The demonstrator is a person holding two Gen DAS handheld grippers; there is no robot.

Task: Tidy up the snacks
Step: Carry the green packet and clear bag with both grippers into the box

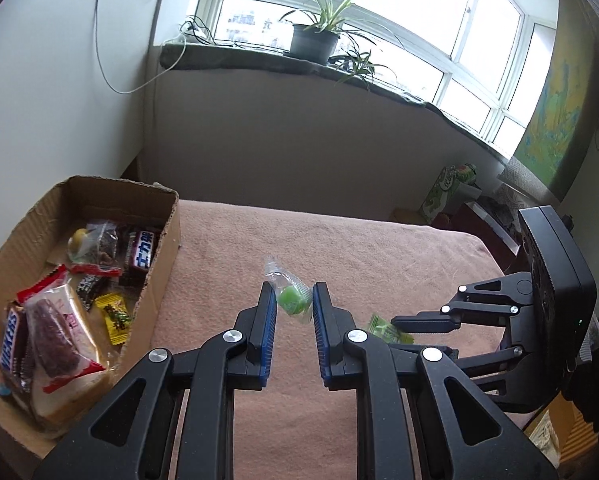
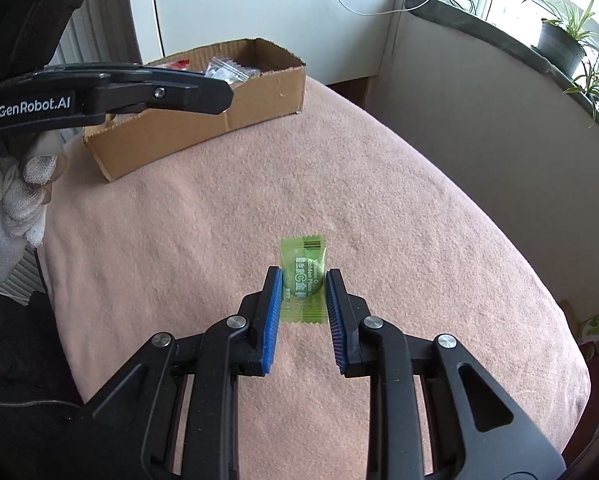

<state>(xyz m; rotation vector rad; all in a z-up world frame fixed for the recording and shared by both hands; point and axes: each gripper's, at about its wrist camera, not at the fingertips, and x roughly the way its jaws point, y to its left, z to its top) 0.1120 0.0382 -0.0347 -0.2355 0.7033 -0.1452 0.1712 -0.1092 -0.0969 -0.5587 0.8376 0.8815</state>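
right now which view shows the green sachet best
The right wrist view: the green sachet sits centred between the right gripper's jaws, its print readable. The left wrist view catches only a corner of it, mostly hidden behind the left gripper's linkage and the right gripper.

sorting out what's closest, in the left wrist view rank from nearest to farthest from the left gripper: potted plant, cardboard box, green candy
1. green candy, between the left gripper pads, in a clear wrapper.
2. cardboard box, to the left on the pink cloth.
3. potted plant, far back on the windowsill.
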